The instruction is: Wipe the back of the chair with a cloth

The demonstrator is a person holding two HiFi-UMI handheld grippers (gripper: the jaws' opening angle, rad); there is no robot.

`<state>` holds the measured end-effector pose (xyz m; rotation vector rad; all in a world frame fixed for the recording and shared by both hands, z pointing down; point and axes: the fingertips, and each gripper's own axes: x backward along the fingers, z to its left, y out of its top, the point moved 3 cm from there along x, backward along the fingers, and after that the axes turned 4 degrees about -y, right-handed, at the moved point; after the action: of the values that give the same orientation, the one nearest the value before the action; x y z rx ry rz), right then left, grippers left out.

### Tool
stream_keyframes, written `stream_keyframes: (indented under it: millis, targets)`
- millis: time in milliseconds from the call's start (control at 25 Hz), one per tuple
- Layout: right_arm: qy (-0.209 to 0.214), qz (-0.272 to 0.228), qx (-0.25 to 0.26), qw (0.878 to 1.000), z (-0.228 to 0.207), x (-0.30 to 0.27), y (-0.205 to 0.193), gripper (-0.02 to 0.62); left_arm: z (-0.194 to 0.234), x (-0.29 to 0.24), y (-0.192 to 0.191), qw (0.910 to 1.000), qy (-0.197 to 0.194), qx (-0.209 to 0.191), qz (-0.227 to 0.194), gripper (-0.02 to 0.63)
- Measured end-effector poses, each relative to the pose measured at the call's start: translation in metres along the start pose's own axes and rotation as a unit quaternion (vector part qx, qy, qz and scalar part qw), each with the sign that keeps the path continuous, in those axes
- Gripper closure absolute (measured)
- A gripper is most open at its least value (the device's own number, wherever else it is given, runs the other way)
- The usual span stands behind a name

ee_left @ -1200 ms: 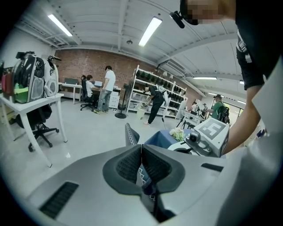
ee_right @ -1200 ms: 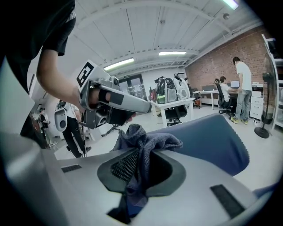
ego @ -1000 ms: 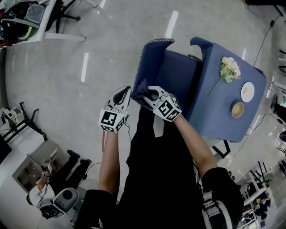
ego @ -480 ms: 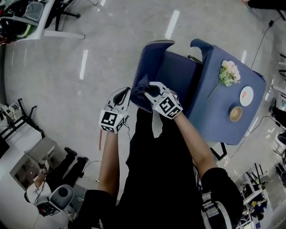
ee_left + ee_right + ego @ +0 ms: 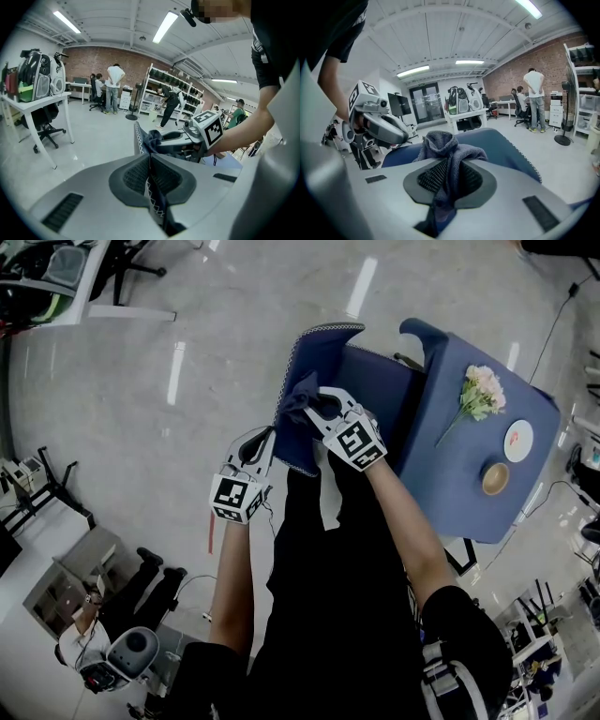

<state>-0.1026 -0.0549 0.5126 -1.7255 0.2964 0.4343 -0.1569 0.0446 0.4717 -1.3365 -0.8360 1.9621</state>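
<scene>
Both pairs of jaws are shut: the cloth (image 5: pixel 300 396) is pinched by the right gripper (image 5: pixel 319 404) against the chair back (image 5: pixel 323 348); its stitched edge is clamped by the left gripper (image 5: pixel 265 437).

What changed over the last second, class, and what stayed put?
The right gripper, shut on the cloth, slid along the chair back, away from the person. Nothing was taken up or let go. The left gripper stayed clamped on the chair back's stitched edge, and the blue table stayed put.
</scene>
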Motion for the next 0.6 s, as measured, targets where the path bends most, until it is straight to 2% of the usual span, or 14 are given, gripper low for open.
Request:
stream_keyframes:
  millis: [400, 600]
  targets:
    - [-0.043, -0.021, -0.036, 0.998, -0.034, -0.008, 0.007, 0.523, -0.003, -0.006, -0.008, 0.9998, -0.015, 0.007, -0.006, 0.581]
    - [-0.053, -0.022, -0.034, 0.998, -0.043, -0.011, 0.007, 0.523, -0.001, -0.008, -0.009, 0.9990, -0.023, 0.030, -0.023, 0.581]
